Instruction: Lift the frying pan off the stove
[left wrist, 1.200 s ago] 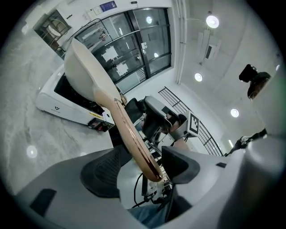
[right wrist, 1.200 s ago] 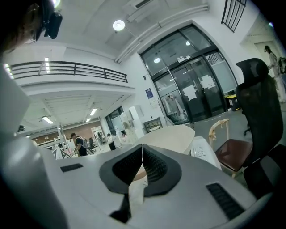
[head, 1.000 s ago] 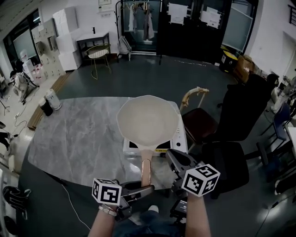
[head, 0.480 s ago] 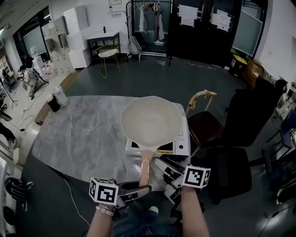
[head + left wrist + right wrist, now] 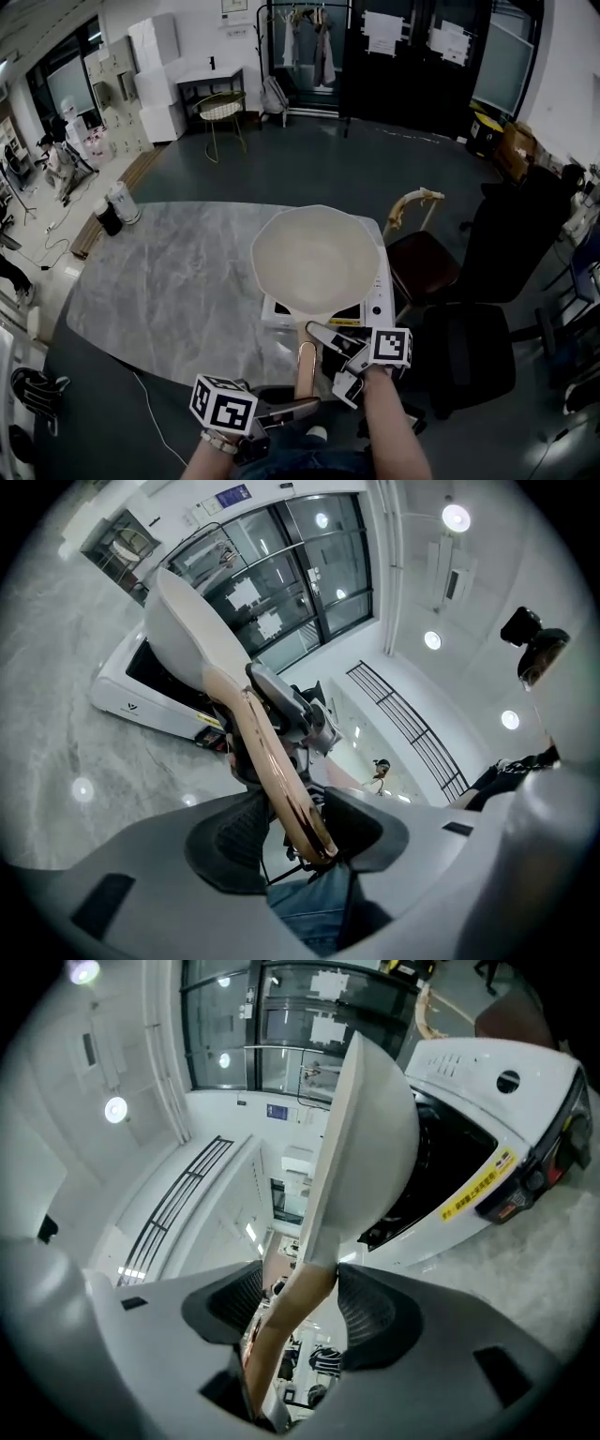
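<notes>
Currently the frying pan [image 5: 317,255] sits over the white stove [image 5: 377,302] at the near-right edge of the desk [image 5: 169,281]; can't tell whether its base touches the stove top or is just clear of it. Key relation: the handle [image 5: 306,364] runs straight back from the pan toward the person, long axis near-to-far, and both grippers are on that line. L gripper [image 5: 292,410] is at the butt end, closest to the person, jaws pinching the handle tip w/ the pan ahead of it. R gripper [image 5: 326,354] comes in from the right further up, approx where the handle meets the pan body, so it's the nearer one to the pan. Its jaws are opening; the handle passes between them, pads just beside it and not pressing, as far as the right gripper view shows. Judgement: w/ only the L holding, at the end of a long lever, the pan will likely droop nose-down. The lift calls for a firm pinch and a straight-up pull, or R re-closing near the body first.
</notes>
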### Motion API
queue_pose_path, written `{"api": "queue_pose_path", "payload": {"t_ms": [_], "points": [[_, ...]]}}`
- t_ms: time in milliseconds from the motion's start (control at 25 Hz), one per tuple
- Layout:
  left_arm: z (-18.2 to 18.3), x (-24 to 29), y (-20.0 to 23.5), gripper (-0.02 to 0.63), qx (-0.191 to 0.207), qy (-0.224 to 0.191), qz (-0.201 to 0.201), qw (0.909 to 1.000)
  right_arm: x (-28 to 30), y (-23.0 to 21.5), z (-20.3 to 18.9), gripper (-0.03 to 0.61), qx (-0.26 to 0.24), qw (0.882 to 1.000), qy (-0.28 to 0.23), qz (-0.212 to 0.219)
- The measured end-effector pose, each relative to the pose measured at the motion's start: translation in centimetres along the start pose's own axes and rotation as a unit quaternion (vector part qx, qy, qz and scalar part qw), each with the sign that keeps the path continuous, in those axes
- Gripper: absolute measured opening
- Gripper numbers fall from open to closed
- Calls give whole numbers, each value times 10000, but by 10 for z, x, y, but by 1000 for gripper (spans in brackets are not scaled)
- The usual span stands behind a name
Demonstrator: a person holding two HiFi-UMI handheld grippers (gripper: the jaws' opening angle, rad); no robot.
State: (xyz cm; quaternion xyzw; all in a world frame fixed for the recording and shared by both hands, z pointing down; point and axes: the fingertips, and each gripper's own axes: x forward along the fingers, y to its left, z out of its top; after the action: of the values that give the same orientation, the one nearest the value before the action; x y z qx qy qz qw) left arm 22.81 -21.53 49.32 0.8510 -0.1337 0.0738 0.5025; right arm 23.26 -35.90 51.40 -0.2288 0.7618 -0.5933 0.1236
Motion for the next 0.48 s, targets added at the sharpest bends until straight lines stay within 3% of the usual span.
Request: {"api": "queue_pose_path", "payload": {"t_ms": [160, 480], "points": [[-3, 2, -1, 199, -11, 155, -19, 9999, 19, -6, -7, 259, 401, 9973, 589, 176], [-4, 4, -2, 198, -48, 317, -21, 9995, 56, -1, -25, 221, 416, 9847, 1677, 232]]}}
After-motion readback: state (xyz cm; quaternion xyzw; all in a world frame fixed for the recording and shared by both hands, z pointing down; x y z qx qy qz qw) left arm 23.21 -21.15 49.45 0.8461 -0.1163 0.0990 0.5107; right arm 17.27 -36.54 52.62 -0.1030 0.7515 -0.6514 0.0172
